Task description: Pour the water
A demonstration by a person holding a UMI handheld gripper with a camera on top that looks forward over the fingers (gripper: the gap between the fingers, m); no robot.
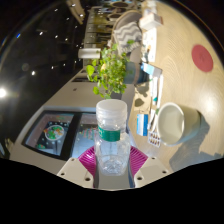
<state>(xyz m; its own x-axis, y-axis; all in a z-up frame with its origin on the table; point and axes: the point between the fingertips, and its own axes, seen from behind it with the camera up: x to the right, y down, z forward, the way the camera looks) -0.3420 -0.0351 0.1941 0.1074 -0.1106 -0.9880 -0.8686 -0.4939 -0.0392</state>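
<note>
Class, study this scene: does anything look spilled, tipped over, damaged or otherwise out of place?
One thing: the white ceramic mug lies on its side, mouth facing the clear plastic water bottle, which stands upright and capped between the gripper's fingers. No spill or damage shows.

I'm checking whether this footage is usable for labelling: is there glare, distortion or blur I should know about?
Gripper view: strong fisheye bending, so the counter edge curves; bright ceiling lights glare against a dark upper background; the clear plastic bottle between the tongs is sharp, while the leafy plant and the white mug look softer.
</note>
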